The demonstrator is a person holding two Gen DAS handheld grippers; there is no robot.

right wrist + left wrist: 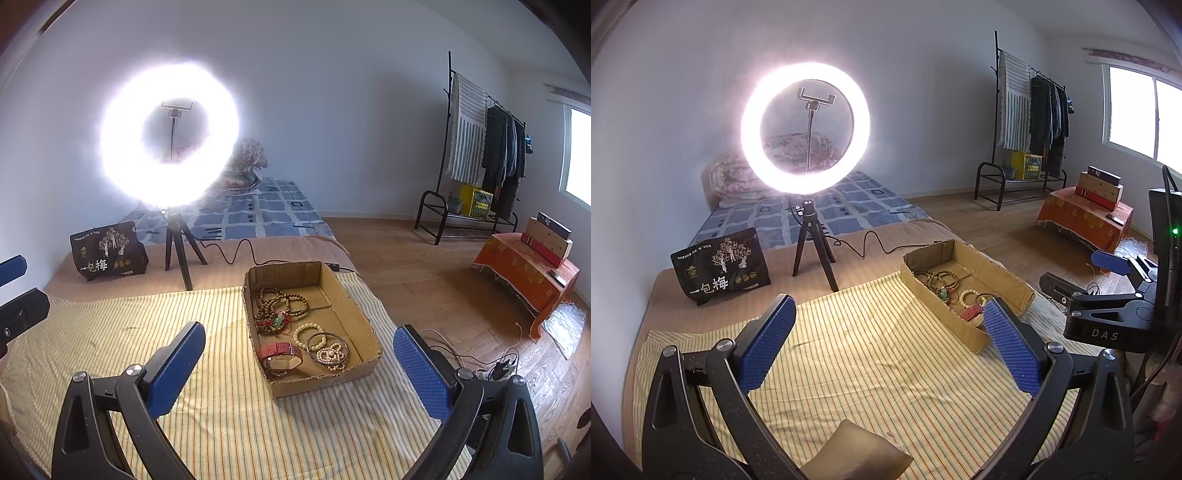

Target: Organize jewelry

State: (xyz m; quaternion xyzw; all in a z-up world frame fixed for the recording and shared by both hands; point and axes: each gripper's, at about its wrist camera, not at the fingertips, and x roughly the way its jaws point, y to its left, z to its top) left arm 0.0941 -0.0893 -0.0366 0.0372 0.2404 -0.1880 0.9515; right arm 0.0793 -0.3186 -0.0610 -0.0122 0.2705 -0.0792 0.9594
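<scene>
A shallow cardboard box [325,380] lies on the striped cloth [147,332]. Inside it are wooden bead strands [277,299], a green pendant on red cord [279,319], a cream bead bracelet [308,334], a metal bangle [345,347], a pearl bracelet [332,354] and a red-strapped watch [280,356]. My right gripper [299,336] hovers open just in front of the box, holding nothing. My left gripper [886,314] is wide open and empty over the cloth, with the box [964,332] ahead to its right. The right gripper [1082,273] shows beyond the box in the left wrist view.
A lit ring light on a black tripod [177,251] stands behind the cloth, its cable [236,251] trailing toward the box. A black snack bag [107,251] leans at the back left. A bed, a clothes rack [480,155] and an orange-draped low table [524,273] lie beyond.
</scene>
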